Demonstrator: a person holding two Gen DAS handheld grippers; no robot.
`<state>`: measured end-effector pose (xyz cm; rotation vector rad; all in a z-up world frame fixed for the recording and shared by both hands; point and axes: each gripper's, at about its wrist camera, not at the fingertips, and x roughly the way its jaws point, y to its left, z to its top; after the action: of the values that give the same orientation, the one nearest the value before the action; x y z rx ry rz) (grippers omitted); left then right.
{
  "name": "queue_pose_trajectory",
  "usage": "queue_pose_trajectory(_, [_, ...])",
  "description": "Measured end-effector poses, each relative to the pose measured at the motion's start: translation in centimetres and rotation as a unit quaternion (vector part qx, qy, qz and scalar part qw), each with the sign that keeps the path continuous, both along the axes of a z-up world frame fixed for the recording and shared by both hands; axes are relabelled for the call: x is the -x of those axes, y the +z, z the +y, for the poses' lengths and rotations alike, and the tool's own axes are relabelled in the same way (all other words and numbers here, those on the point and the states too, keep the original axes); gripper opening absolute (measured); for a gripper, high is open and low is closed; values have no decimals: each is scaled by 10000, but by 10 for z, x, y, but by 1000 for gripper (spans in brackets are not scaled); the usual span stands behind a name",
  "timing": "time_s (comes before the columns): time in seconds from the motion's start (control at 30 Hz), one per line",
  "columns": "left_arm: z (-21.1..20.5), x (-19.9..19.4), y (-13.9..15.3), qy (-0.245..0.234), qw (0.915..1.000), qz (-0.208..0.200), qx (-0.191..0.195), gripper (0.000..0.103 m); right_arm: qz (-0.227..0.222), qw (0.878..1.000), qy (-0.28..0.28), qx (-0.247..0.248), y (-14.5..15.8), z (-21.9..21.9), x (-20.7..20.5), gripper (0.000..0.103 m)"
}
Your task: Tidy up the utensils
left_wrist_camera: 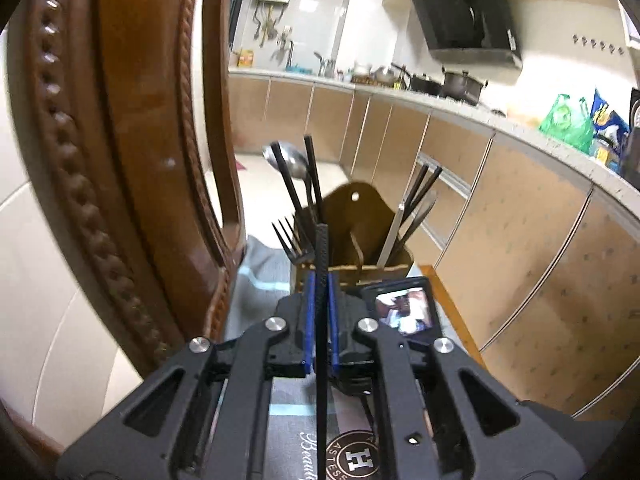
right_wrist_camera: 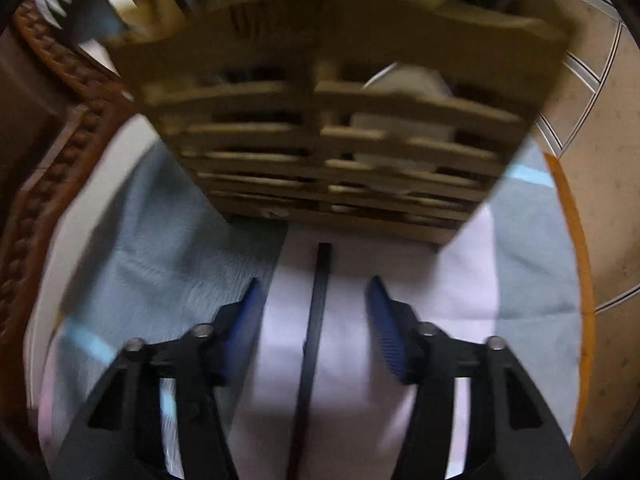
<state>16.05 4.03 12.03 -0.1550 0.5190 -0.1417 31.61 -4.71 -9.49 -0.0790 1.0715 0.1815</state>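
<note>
My left gripper is shut on a black chopstick, held upright between the blue pads in front of the wooden utensil holder. The holder's left compartment has a spoon, a black fork and chopsticks; its right compartment has a knife and more dark chopsticks. In the blurred right wrist view, my right gripper is open, pointing down at the cloth. A second black chopstick lies on the cloth between the pads, which stand clear of it. The slatted holder is just beyond.
A grey and pink cloth covers the orange-edged table. A carved brown chair back rises close on the left. A phone stands by the holder. Kitchen cabinets and a counter with pots and bags lie behind.
</note>
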Motion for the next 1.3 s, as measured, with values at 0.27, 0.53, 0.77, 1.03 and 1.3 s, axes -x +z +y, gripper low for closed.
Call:
queue_pose_trajectory(0.27, [12, 4, -31, -60, 9999, -40, 154, 6, -157, 9999, -22, -28, 15, 4, 1, 7])
queue_pose_trajectory(0.53, [1, 5, -31, -149, 9998, -56, 134, 6, -1056, 9906, 61, -870, 113, -52, 84, 7])
queue_pose_trajectory(0.77, [-10, 3, -25, -209, 9996, -103, 134, 6, -1674, 9762, 148, -1372, 185, -78, 148, 7])
queue_pose_trajectory(1.03, [2, 0, -23, -48, 9996, -143, 255, 6, -2321, 9580, 293, -1657, 255, -78, 154, 7])
queue_pose_trajectory(1.3, [8, -3, -29, -7, 9996, -92, 265, 6, -3208, 9346, 355, -1495, 350, -62, 102, 7])
